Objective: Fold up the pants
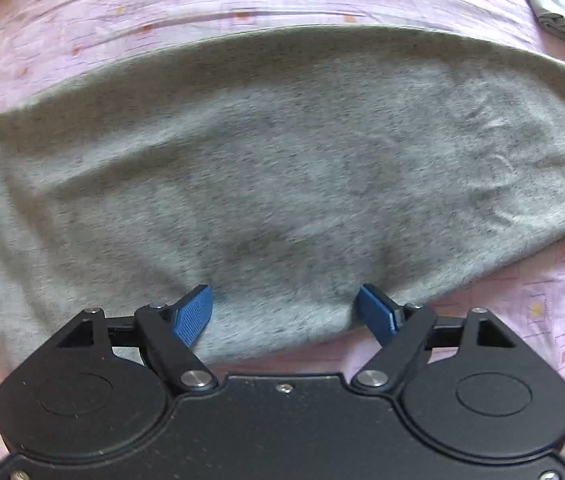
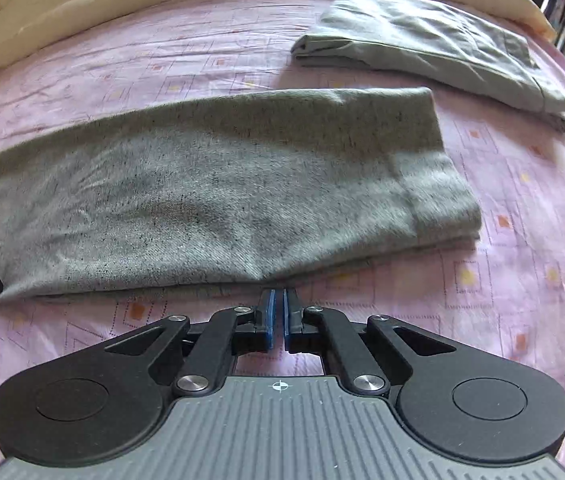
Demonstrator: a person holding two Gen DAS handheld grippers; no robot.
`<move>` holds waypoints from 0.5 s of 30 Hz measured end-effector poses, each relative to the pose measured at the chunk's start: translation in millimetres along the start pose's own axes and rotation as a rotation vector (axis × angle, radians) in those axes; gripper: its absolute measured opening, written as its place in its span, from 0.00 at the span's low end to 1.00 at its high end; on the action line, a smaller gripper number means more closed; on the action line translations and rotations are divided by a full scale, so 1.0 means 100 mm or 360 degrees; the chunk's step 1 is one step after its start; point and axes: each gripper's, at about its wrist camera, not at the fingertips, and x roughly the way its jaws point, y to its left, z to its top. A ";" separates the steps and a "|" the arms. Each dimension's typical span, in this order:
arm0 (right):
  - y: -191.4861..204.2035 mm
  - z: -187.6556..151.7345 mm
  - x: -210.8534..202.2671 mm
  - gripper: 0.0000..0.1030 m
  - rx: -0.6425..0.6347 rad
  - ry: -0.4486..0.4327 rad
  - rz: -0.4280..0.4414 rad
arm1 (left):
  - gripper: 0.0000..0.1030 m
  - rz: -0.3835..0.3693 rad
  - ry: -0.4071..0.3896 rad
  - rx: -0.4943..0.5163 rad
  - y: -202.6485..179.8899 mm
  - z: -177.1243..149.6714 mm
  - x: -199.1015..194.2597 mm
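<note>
Left claw (image 1: 284,314) released, spread over grey pants (image 1: 274,168) near edge; right claw (image 2: 278,306) clenched, empty, just before pants' hem; folded garment (image 2: 430,44) beyond pants on pink bed sheet (image 2: 522,240).

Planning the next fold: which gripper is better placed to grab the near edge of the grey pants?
Left. The left gripper is open, straddling the grey pants at that edge; the right gripper is shut, just short of it.

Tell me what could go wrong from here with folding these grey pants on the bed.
The left gripper is open over the near edge of the grey pants; closing there may catch only the top layer, so the fold could split. The right gripper is shut, apparently on the same edge; uneven pulling could skew the fold. Swinging the cloth far could disturb the folded garment behind.
</note>
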 end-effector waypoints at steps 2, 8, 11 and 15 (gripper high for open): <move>-0.20 -0.04 -0.17 0.06 0.0186 -0.0117 0.0053 | 0.74 0.0012 0.0002 -0.0009 0.01 0.00 -0.05; -0.95 -0.13 -0.20 0.62 0.0944 -0.0283 0.0276 | 0.75 0.0083 0.0042 0.0031 -0.14 0.02 -0.03; -1.11 -0.09 -0.06 0.63 0.1069 -0.0288 0.0286 | 0.79 0.0107 0.0056 0.0017 -0.18 0.04 0.05; -1.24 0.02 0.14 0.63 0.1146 -0.0326 0.0305 | 0.81 0.0088 0.0068 -0.0005 -0.13 0.05 0.07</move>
